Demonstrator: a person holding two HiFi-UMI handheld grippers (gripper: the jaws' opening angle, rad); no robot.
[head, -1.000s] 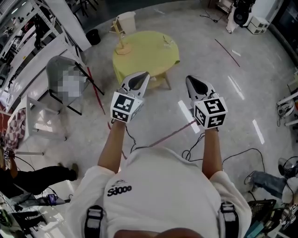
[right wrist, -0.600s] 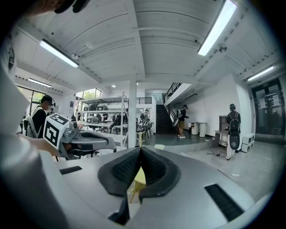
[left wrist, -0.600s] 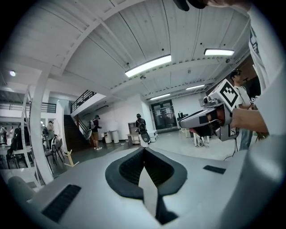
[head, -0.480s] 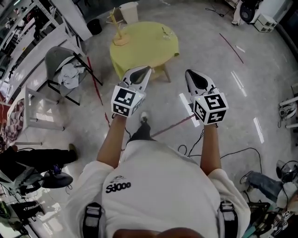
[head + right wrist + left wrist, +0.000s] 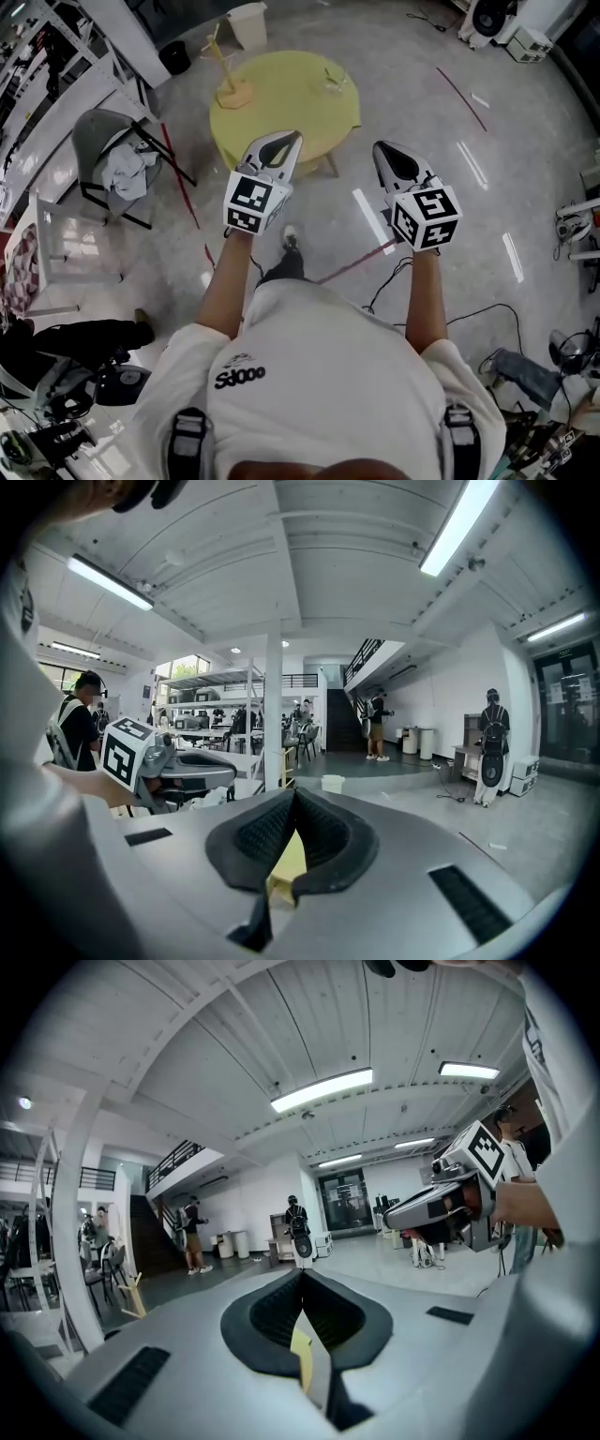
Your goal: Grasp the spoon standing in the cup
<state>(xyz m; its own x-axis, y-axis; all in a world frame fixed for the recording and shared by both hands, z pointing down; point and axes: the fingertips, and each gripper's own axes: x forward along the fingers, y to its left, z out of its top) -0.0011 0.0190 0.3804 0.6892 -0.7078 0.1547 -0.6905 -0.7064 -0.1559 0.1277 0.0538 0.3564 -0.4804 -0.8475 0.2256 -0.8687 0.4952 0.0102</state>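
A round table with a yellow cloth (image 5: 281, 108) stands on the floor ahead of the person. Near its far right edge lies a small pale thing (image 5: 336, 81), too small to tell as cup or spoon. My left gripper (image 5: 284, 146) and right gripper (image 5: 386, 156) are held side by side at chest height, short of the table's near edge. Both are shut with nothing in them. In the left gripper view the black pads (image 5: 281, 1312) meet at the tip, and the right gripper (image 5: 441, 1206) shows beside them. In the right gripper view the jaws are likewise closed, with the left gripper (image 5: 178, 766) showing at the left.
A wooden stand (image 5: 230, 89) sits on the table's left side. A grey chair with cloth (image 5: 117, 164) is at the left, a white bin (image 5: 247, 23) beyond the table. A red cable (image 5: 352, 264) and black cables cross the floor. People stand far back in the hall.
The person has walked on: the floor and chair have slid through the view and a foot now shows under the arms. Both grippers keep their pose, shut.
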